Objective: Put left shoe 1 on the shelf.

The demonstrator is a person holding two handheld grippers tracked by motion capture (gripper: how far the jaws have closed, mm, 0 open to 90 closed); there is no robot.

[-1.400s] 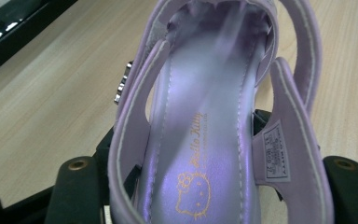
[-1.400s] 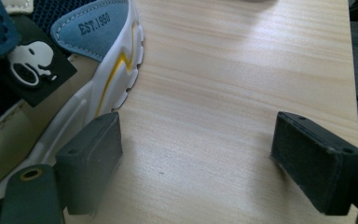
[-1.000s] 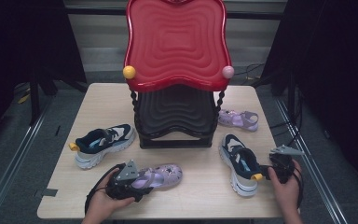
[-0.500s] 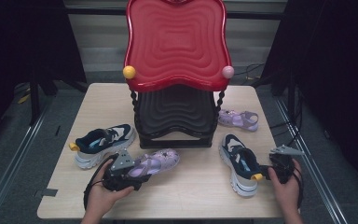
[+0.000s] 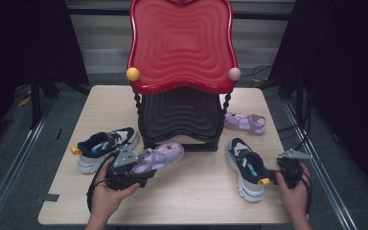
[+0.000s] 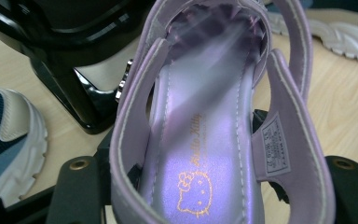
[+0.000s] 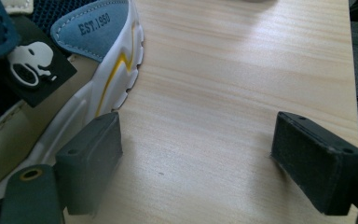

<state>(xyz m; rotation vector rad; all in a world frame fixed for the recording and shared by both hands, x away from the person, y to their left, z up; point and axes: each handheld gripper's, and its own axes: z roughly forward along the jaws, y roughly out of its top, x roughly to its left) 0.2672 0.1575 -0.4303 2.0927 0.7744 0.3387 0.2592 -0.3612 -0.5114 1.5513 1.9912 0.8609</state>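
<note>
the left gripper [image 5: 139, 170] clamps a shiny lilac sandal [image 6: 205, 140], gold cat print on its insole, seemingly lifted near the table's [image 5: 196, 191] front edge.

"Hello Kitty" is written in gold script on the insole of the purple sandal [image 6: 200, 140], above a gold outline of a cat's face near the heel. A small grey label sewn inside its strap carries print too small to be read. "EST.1950" is stitched on the blue collar of the navy sneaker [image 7: 81, 51], beside a black tag bearing a white dog figure.
</note>
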